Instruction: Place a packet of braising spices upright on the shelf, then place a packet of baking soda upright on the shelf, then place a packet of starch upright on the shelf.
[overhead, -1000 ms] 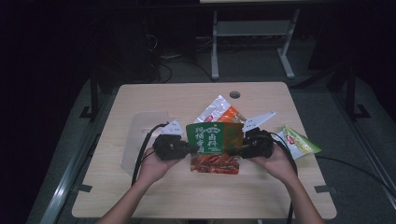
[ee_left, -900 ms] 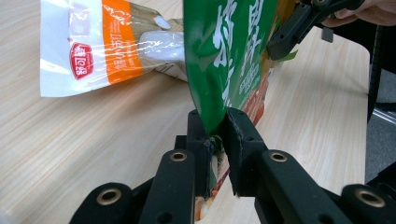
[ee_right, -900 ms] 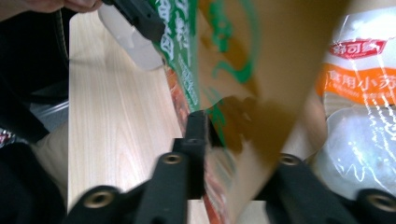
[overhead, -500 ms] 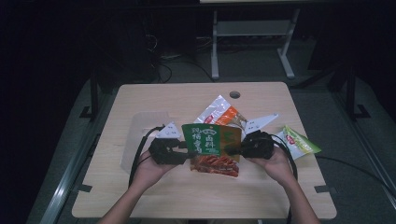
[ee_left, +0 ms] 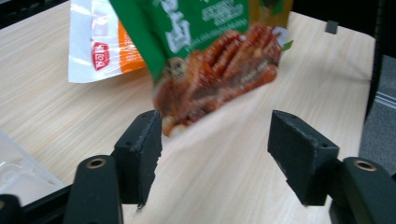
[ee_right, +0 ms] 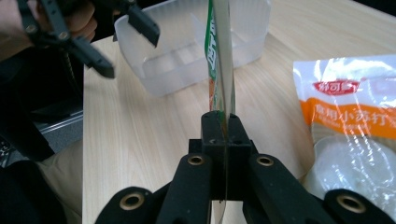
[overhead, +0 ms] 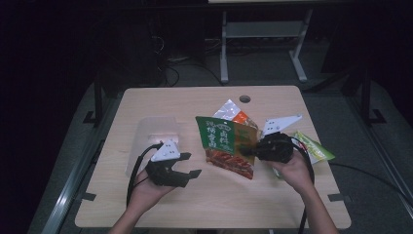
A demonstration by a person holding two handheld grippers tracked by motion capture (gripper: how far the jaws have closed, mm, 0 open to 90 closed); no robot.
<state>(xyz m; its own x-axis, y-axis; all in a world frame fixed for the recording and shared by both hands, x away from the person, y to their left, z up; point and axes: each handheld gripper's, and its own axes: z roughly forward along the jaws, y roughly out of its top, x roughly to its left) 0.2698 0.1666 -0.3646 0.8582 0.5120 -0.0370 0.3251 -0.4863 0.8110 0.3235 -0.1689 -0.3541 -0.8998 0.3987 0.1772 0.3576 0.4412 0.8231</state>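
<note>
One claw has the work: the right claw (overhead: 249,150) is clamped on the green snack packet (overhead: 225,145), held above mid-bench, while the left claw (overhead: 191,165) gapes empty. Likely next: carry it to the clear plastic tray (overhead: 155,130) near the left edge.

We see a clear plastic tub (overhead: 157,134) toward the bench's (overhead: 195,105) left edge, an orange-and-white packet (overhead: 233,111) mid-bench, and a green packet (overhead: 314,147) near its right edge.

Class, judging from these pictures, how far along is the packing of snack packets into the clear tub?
Done: nothing lies in the clear tub. In hand: the right gripper pinches the green packet; the left gripper is open. Left: that packet, the orange-white packet and another green one.
</note>
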